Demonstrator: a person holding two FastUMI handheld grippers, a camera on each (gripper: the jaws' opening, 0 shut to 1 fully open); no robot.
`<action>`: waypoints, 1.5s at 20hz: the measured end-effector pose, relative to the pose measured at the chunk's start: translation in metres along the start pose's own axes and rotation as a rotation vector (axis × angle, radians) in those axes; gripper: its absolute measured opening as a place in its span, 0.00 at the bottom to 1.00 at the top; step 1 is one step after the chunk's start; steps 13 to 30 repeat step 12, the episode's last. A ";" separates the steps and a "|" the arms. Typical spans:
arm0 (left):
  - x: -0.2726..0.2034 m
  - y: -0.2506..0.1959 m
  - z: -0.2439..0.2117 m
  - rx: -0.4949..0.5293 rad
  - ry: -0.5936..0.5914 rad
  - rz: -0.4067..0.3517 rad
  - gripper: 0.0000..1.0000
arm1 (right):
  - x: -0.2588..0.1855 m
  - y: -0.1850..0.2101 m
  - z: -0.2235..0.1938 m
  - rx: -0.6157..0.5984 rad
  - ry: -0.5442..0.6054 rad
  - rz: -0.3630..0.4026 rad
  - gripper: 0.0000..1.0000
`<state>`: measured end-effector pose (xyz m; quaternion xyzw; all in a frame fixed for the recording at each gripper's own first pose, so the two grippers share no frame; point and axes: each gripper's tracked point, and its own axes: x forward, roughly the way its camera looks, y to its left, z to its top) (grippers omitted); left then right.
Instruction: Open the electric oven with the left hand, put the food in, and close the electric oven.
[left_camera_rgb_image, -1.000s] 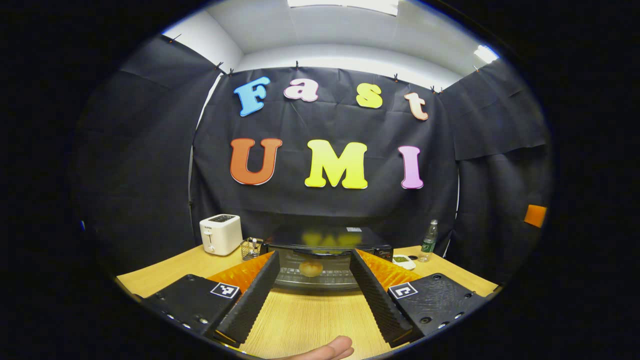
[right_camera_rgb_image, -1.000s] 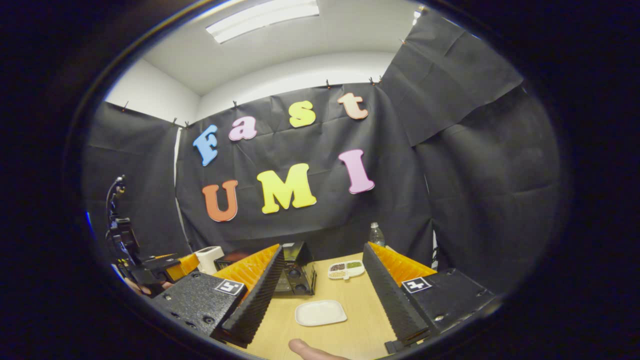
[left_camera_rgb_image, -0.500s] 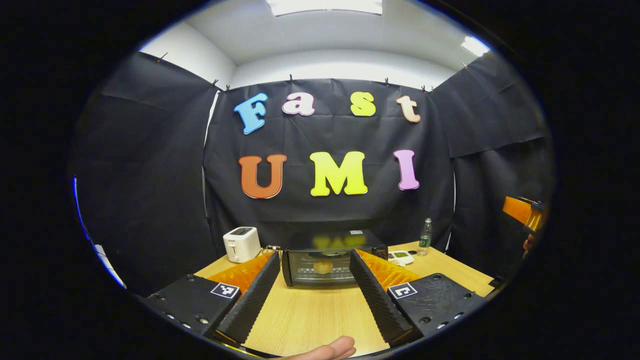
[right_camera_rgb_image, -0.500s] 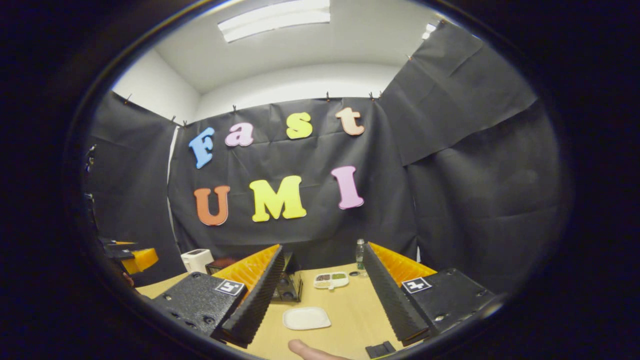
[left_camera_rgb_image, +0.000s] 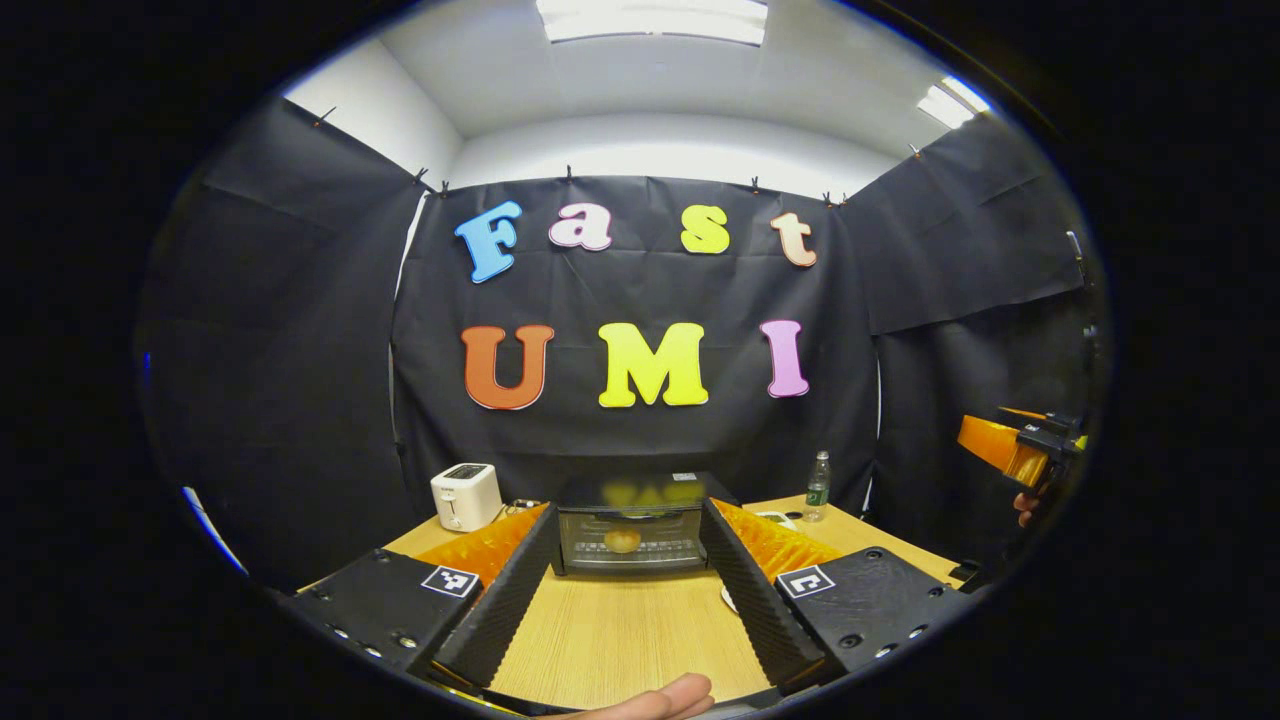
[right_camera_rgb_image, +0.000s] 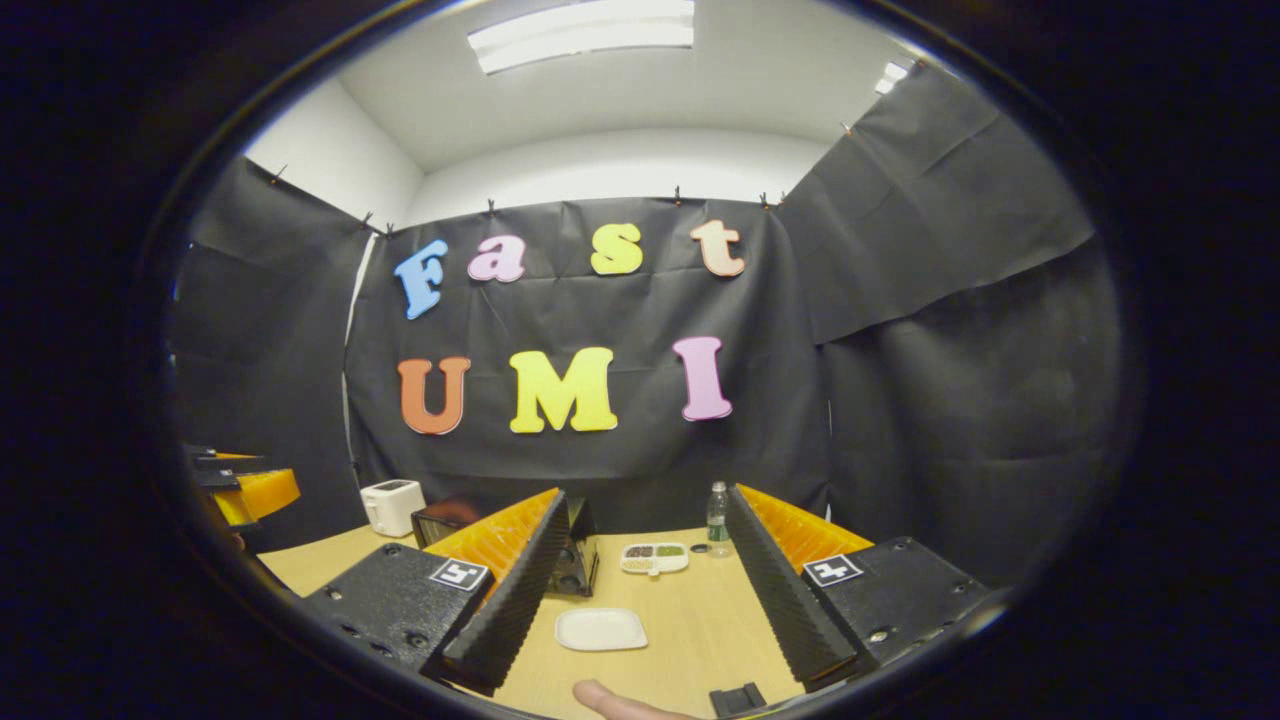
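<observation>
The black electric oven (left_camera_rgb_image: 625, 520) stands at the middle back of the wooden table (left_camera_rgb_image: 620, 640), its glass door shut. Through the glass I see a round golden bun (left_camera_rgb_image: 622, 540) on the rack. My left gripper (left_camera_rgb_image: 625, 610) is open and empty, well back from the oven and pointing straight at it. My right gripper (right_camera_rgb_image: 640, 615) is also open and empty, above an empty white plate (right_camera_rgb_image: 600, 629). In the right gripper view the oven (right_camera_rgb_image: 578, 560) is partly hidden behind the left finger. The right gripper (left_camera_rgb_image: 1010, 450) hangs at the far right edge of the left gripper view.
A white toaster (left_camera_rgb_image: 465, 496) sits left of the oven and a water bottle (left_camera_rgb_image: 818, 486) right of it. A small divided dish (right_camera_rgb_image: 654, 557) lies by the bottle (right_camera_rgb_image: 716, 518). A small black object (right_camera_rgb_image: 737, 697) rests at the table's front edge. A thumb (left_camera_rgb_image: 645, 700) shows below.
Both grippers have drawn back from the oven, which now looks smaller and farther away. The oven door went from nearly shut to fully shut. Both grippers stayed open.
</observation>
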<state>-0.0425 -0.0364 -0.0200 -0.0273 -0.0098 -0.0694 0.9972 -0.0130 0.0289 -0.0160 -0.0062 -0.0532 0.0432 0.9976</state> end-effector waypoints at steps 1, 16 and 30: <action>0.001 -0.001 -0.001 0.001 0.002 -0.001 0.92 | -0.001 0.000 0.000 0.000 -0.001 -0.001 0.96; 0.003 -0.008 -0.013 0.009 0.028 -0.016 0.93 | 0.005 0.011 -0.021 -0.035 0.047 0.012 0.96; 0.003 -0.008 -0.013 0.009 0.028 -0.016 0.93 | 0.005 0.011 -0.021 -0.035 0.047 0.012 0.96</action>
